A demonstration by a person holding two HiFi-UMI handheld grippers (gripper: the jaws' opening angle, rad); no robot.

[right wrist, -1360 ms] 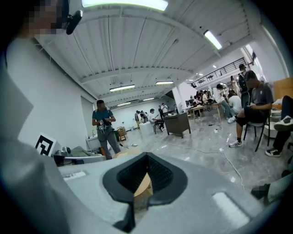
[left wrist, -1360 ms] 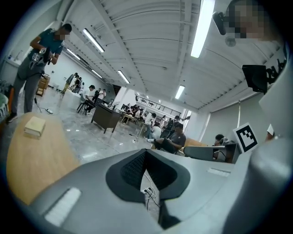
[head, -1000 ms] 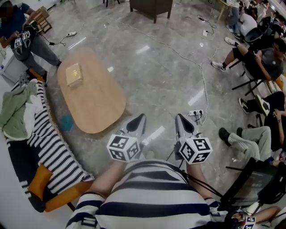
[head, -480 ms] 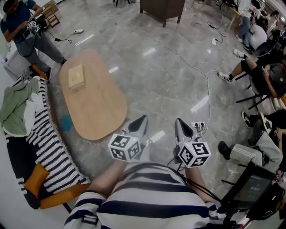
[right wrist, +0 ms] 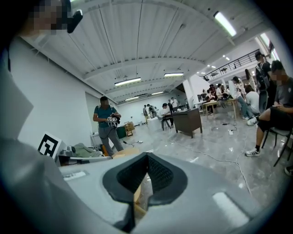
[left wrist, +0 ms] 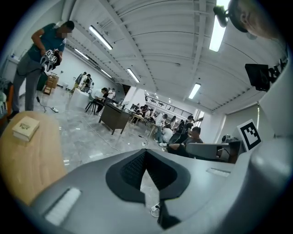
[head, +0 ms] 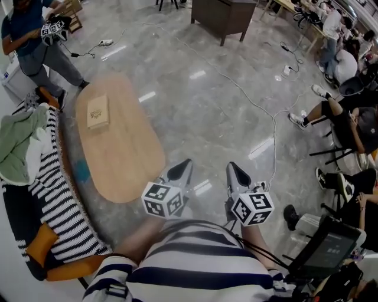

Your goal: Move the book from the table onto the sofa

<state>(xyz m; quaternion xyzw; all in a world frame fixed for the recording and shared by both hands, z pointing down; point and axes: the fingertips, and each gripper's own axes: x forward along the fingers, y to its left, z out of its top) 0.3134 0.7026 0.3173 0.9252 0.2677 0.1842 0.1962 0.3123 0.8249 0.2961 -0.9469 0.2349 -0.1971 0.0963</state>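
Lying seemingly well beyond tools [head: 183, 165] [head: 234, 169]: book [head: 98, 112]

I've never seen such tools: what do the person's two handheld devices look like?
The left gripper and right gripper are grey plastic, tapered, with dark ribbed pads inside. Each carries a cube of black-and-white square markers. The shirt is dark-and-white striped.

We see a grey, glossy stone floor [head: 207, 118] with a white cable [head: 273, 133] lying across it and a dark wooden cabinet [head: 224, 17] at the far side. The ribbed white ceiling [left wrist: 151, 41] carries long light strips [left wrist: 100, 37], and the wall [right wrist: 55, 105] is white.
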